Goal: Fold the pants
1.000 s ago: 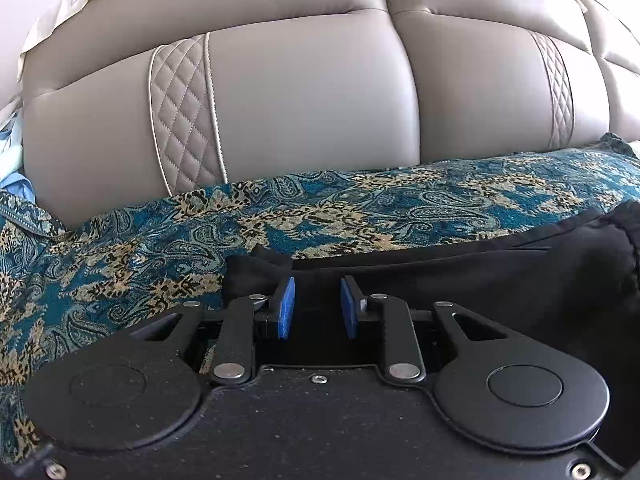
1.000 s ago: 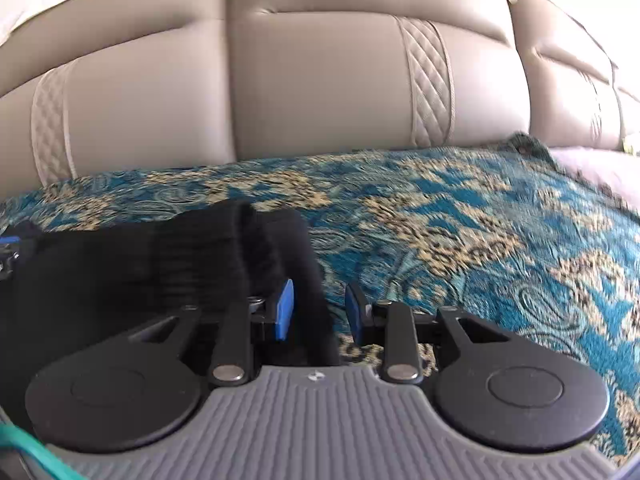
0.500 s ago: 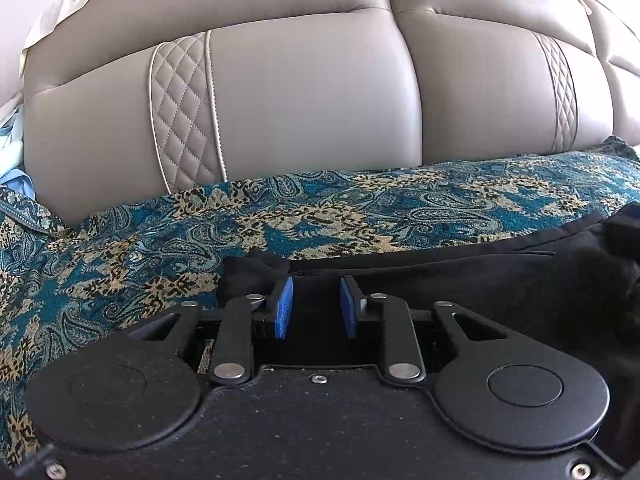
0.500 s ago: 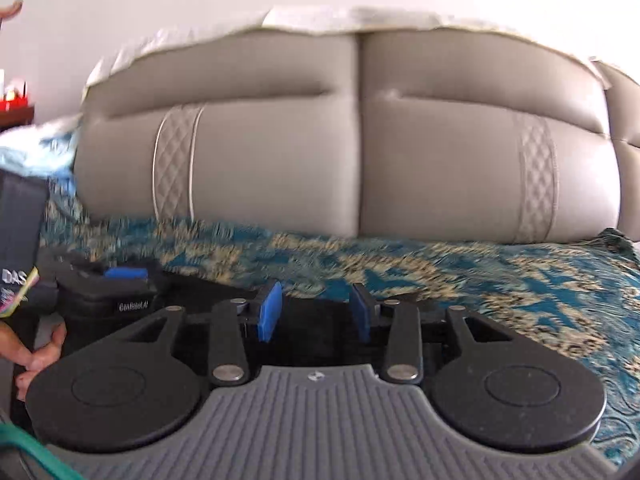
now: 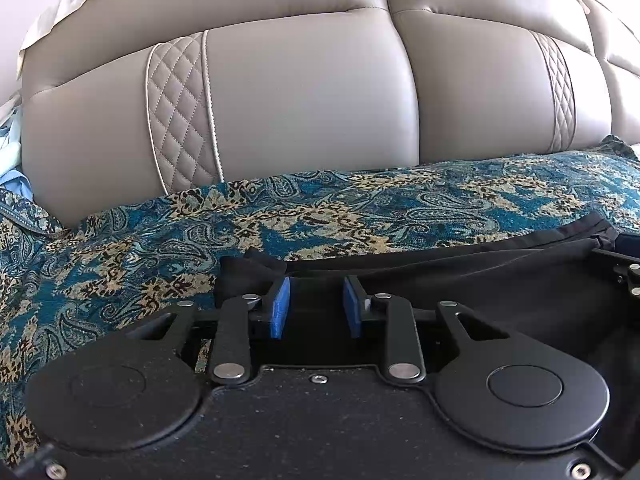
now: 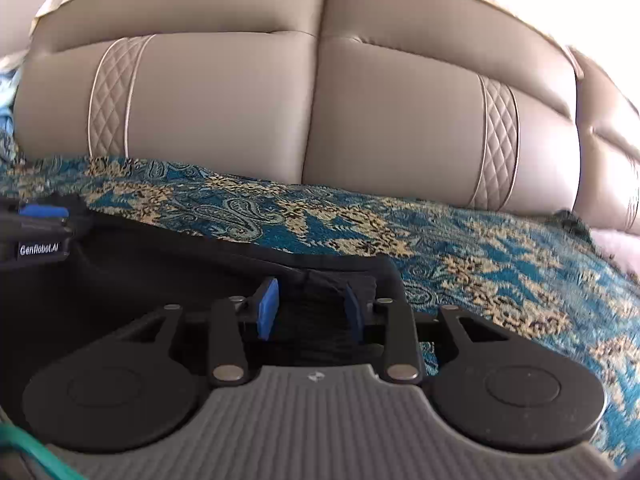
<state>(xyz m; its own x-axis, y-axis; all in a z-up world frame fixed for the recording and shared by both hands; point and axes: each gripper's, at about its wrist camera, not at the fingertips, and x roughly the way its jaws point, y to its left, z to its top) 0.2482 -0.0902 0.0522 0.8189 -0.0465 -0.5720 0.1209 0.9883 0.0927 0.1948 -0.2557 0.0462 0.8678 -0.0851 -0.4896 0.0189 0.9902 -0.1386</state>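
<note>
Black pants [image 5: 460,280] lie flat on a blue paisley bedspread [image 5: 320,208] in front of a grey padded headboard. My left gripper [image 5: 316,308] is open, its blue pads [image 5: 280,308] straddling the left corner of the pants fabric. My right gripper [image 6: 310,308] is open over the right end of the pants [image 6: 328,292], with dark gathered fabric between its blue pads [image 6: 267,308]. The left gripper's body shows at the left edge of the right wrist view [image 6: 38,236].
The padded headboard [image 5: 312,100] rises close behind the pants. Light blue cloth [image 5: 12,160] lies at the far left. The bedspread [image 6: 500,280] stretches to the right of the pants.
My right gripper swung left and then back, now sitting over the pants' right end with a wider opening. The left gripper barely moved.
</note>
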